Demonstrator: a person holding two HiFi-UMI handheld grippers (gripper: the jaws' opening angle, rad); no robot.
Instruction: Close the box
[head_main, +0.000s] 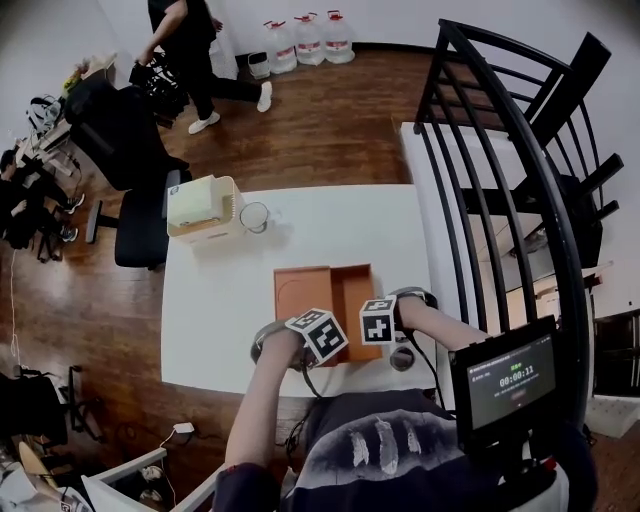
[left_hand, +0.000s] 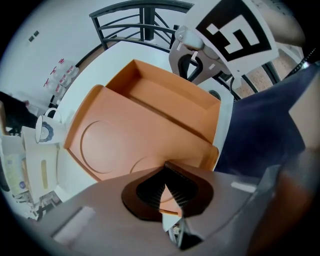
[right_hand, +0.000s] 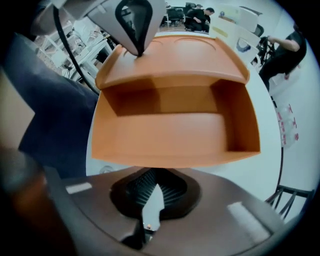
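Closest in, the left tongs (left_hand: 167, 174), pinched shut, rest their tips on the near edge of the flat orange plastic lid (left_hand: 115, 145). It lies open at nine o'clock of the deep orange box tray (right_hand: 165, 135) on the white table (head_main: 215, 300). The right tongs (right_hand: 152, 186), shut and empty, sit at the tray's six o'clock. Closing looks barely begun; next, the lid needs swinging toward three o'clock.

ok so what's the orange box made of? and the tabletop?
Orange box: looks like moulded plastic, possibly pressed pulp; matte, even colour, rounded corners, circles embossed in the lid. Tabletop: smooth white laminate or painted board by the look, flat and uniform; the core does not show.
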